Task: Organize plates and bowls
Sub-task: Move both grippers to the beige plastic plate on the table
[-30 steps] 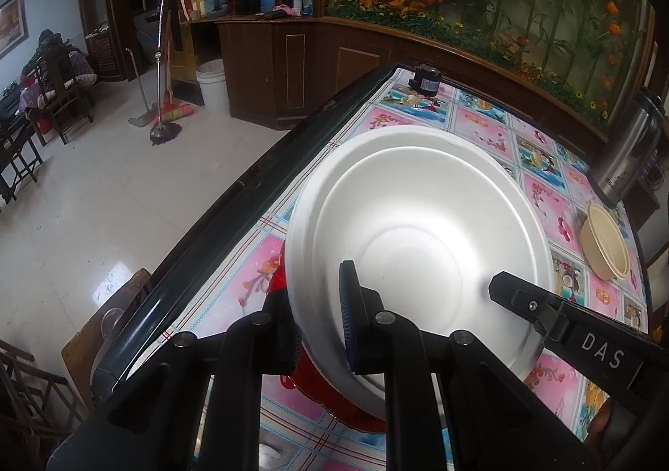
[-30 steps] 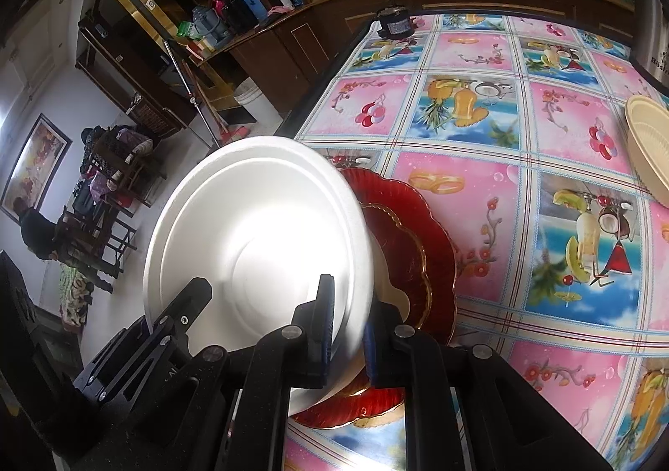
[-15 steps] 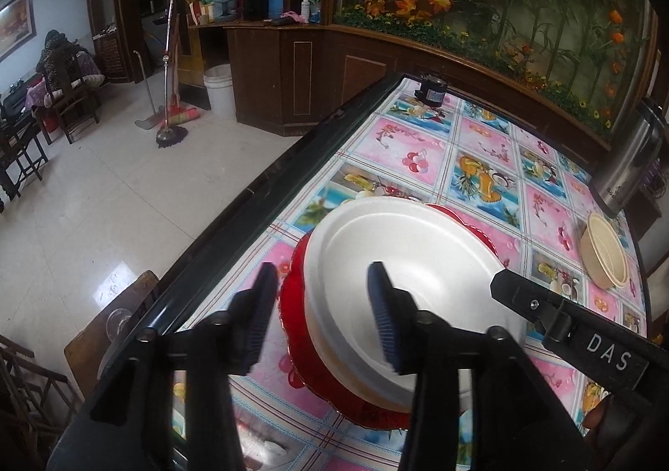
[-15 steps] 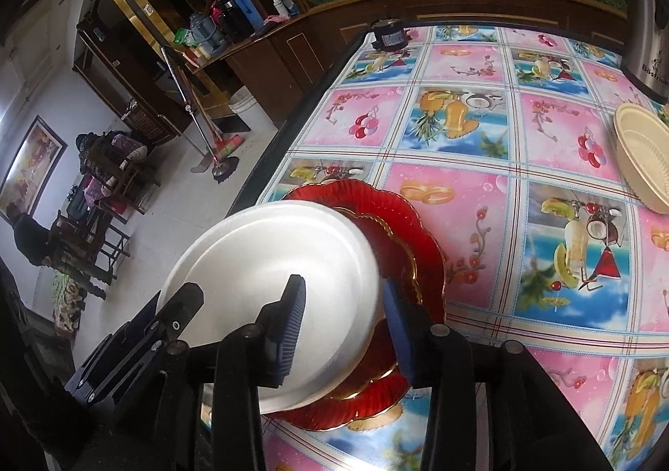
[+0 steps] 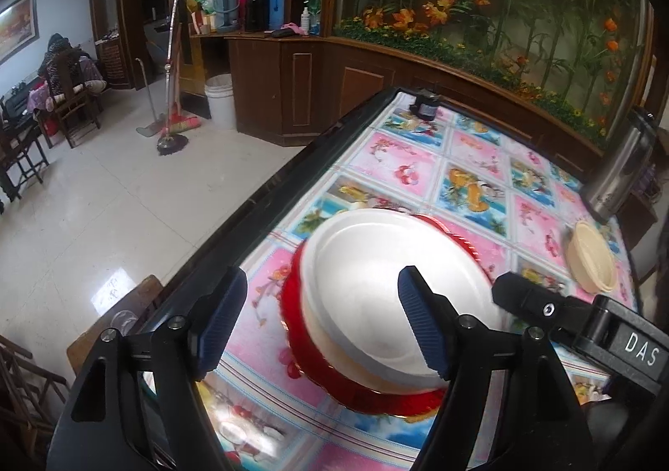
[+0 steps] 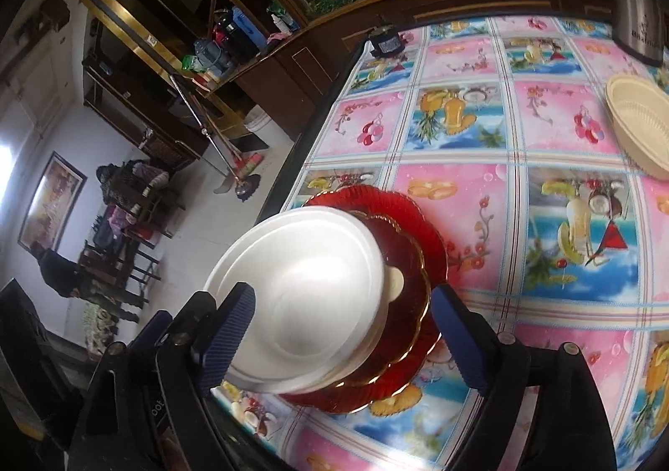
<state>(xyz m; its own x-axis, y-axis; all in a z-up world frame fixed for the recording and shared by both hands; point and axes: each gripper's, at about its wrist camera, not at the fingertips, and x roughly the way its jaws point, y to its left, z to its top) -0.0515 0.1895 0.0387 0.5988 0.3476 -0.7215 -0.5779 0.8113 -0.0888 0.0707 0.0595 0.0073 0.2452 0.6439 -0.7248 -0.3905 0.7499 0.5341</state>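
Note:
A white bowl (image 5: 376,274) rests on a stack of red plates (image 5: 368,391) near the table's left edge; it also shows in the right wrist view (image 6: 305,295) on the red plates (image 6: 414,258). My left gripper (image 5: 322,320) is open, its fingers apart above the bowl's near rim. My right gripper (image 6: 347,341) is open, its fingers either side of the stack, holding nothing. A cream bowl (image 5: 591,262) sits at the far right, also in the right wrist view (image 6: 639,128).
A steel thermos (image 5: 619,170) stands at the back right of the patterned tablecloth (image 6: 522,187). A small dark jar (image 5: 426,107) sits at the far end. The table's dark left edge (image 5: 259,203) drops to the tiled floor; a wooden chair (image 5: 113,312) stands below.
Both grippers let go of the white bowl, opened wide and drew back. The bowl now rests on the red plates.

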